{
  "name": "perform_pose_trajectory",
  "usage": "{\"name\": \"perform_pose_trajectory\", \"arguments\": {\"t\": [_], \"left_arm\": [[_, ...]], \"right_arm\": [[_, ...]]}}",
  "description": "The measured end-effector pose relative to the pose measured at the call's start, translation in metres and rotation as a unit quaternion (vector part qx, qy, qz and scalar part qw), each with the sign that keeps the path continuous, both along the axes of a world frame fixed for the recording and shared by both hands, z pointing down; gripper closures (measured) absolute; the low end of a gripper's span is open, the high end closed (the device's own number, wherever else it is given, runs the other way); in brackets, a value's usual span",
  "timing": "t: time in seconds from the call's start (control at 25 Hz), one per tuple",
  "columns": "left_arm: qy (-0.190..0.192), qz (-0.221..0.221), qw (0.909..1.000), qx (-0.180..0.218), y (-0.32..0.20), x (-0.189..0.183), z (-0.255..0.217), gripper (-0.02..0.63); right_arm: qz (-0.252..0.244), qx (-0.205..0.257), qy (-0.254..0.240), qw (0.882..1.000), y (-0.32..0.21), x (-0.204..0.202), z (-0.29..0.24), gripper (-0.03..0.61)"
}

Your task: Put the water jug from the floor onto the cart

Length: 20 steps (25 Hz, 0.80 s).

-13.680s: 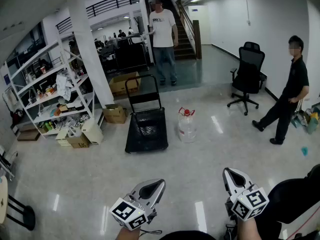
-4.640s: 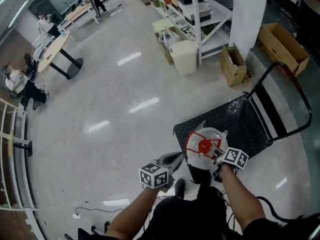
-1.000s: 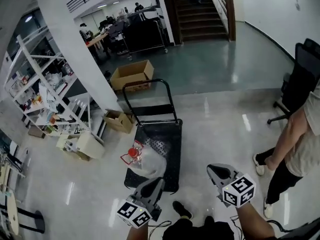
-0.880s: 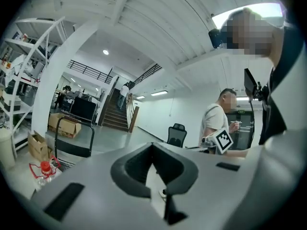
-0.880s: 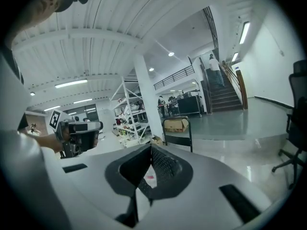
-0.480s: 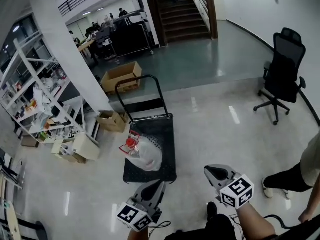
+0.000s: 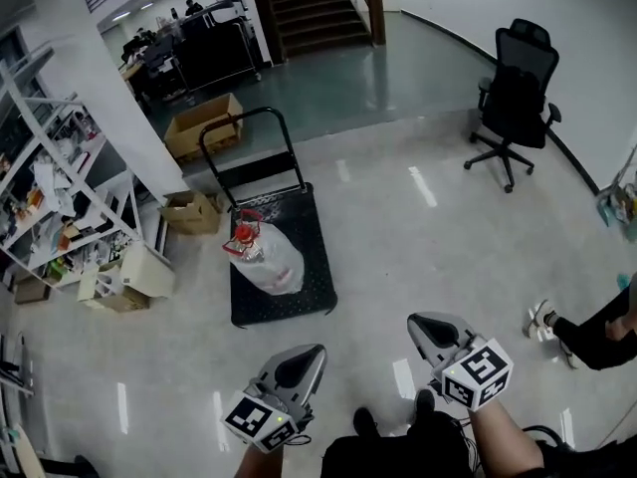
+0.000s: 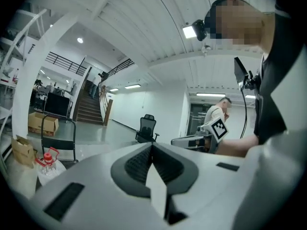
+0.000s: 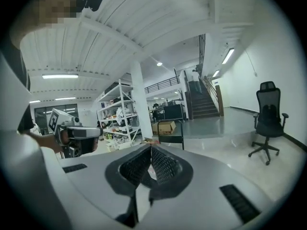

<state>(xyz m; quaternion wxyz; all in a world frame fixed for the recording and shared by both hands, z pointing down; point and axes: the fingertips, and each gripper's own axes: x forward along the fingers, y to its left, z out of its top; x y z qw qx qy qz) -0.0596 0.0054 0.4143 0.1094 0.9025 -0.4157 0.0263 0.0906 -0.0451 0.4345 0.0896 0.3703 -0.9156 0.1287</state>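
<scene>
The clear water jug with a red cap and handle stands on the black flat cart, toward its handle end. Both grippers hang low in the head view, well short of the cart. My left gripper is shut and empty, and so is my right gripper. In the left gripper view the jug shows small at the lower left, beyond the shut left gripper. The right gripper view has the right gripper closed, with the cart's handle just behind its tip.
A black office chair stands at the far right. Cardboard boxes and white shelves line the left beside a white pillar. A person's leg and shoe reach in from the right. Stairs rise at the back.
I have backed away from the cart, so it and the jug sit farther off and more to the left. The person on the right has slid toward the frame edge. Both grippers stay shut.
</scene>
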Motion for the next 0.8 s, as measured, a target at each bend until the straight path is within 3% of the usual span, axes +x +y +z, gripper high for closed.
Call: {"name": "perform_pose_trajectory", "arguments": {"t": [0.32,0.64,0.8], "left_arm": [[0.016,0.021,0.9996,0.007,0.084,0.050,-0.019,0.612],[-0.007,0.035,0.9994,-0.002,0.212,0.155,-0.018,0.612],[-0.020,0.035,0.9990,-0.018,0.280,0.187,-0.018,0.612]], "right_arm": [[0.020,0.008,0.012,1.000,0.105,0.049,-0.012,0.577],[0.018,0.013,-0.006,1.000,0.234,0.145,-0.001,0.577],[0.028,-0.004,-0.022,0.999,0.287,0.180,0.007,0.577]]}}
